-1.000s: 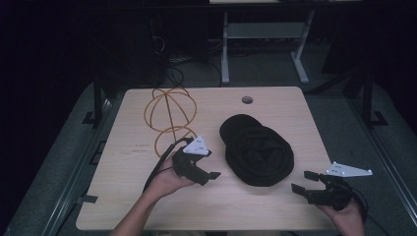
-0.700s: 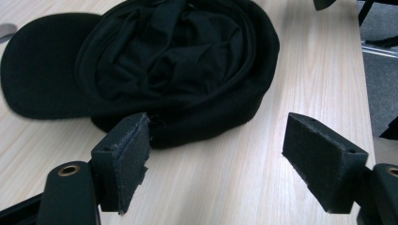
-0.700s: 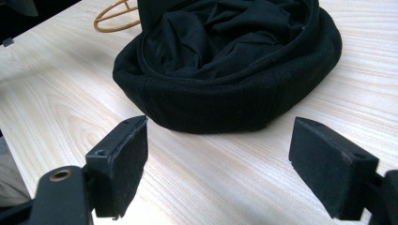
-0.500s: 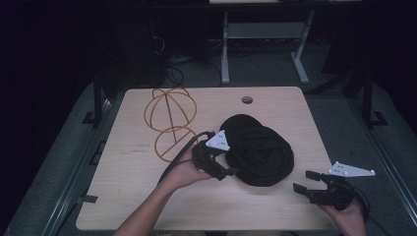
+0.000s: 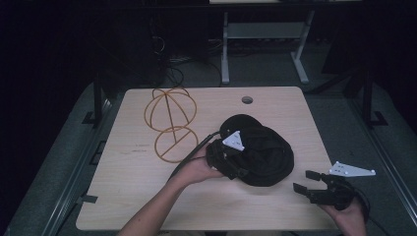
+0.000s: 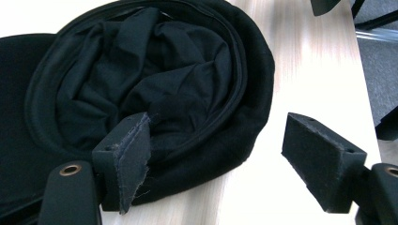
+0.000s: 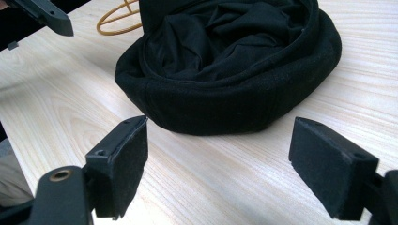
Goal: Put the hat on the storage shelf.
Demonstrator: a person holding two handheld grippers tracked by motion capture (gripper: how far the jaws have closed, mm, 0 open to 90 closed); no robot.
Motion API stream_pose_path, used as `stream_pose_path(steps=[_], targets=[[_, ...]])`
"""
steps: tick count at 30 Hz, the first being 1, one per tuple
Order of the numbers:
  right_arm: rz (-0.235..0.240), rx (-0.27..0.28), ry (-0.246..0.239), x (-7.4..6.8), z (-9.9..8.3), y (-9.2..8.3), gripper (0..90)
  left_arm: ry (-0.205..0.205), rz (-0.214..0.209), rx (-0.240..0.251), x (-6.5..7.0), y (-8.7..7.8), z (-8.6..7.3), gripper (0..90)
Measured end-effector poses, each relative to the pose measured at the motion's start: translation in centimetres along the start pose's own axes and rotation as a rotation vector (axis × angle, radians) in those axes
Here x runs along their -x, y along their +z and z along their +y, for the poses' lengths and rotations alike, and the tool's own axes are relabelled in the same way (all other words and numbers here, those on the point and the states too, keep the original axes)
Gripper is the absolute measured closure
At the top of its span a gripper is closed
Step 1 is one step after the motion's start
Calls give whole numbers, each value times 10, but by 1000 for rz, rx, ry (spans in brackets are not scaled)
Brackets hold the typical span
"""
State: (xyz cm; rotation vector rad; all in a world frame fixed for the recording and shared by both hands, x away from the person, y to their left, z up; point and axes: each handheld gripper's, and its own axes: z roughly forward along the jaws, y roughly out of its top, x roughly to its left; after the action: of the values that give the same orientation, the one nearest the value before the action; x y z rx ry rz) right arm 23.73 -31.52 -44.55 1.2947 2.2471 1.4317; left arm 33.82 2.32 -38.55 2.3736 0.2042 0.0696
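A black cloth hat (image 5: 268, 155) lies upside down on the wooden table (image 5: 137, 196), its crumpled lining facing up. My left gripper (image 5: 234, 167) is open at the hat's near-left rim. In the left gripper view, one jaw of the left gripper (image 6: 218, 136) rests against the hat (image 6: 155, 89) and the other stands over bare wood. My right gripper (image 5: 305, 182) is open and empty near the table's front right, apart from the hat. The right gripper (image 7: 218, 131) faces the brim of the hat (image 7: 234, 61) across a strip of table.
An orange wire hat frame (image 5: 169, 120) lies at the back left of the table, also seen as the wire frame (image 7: 117, 18) behind the hat. A round cable hole (image 5: 247, 100) sits near the far edge. Dark floor and a metal stand surround the table.
My left gripper has travelled right across the table, from beside the wire frame to the hat's rim. The right gripper has stayed put.
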Motion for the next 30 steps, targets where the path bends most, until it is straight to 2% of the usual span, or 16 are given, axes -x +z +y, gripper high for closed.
stream_pose_path(steps=[9,19,26,30], targets=[[2,2,-1,0,0,0,194,21,-29,-32,-1,15,5,237],[1,3,-3,1,0,-1,194,26,-64,-79,-1,33,5,240],[7,1,-7,0,0,0,194,45,-83,-131,-2,46,4,263],[8,-2,-8,0,0,1,194,37,-97,-157,-5,53,0,279]])
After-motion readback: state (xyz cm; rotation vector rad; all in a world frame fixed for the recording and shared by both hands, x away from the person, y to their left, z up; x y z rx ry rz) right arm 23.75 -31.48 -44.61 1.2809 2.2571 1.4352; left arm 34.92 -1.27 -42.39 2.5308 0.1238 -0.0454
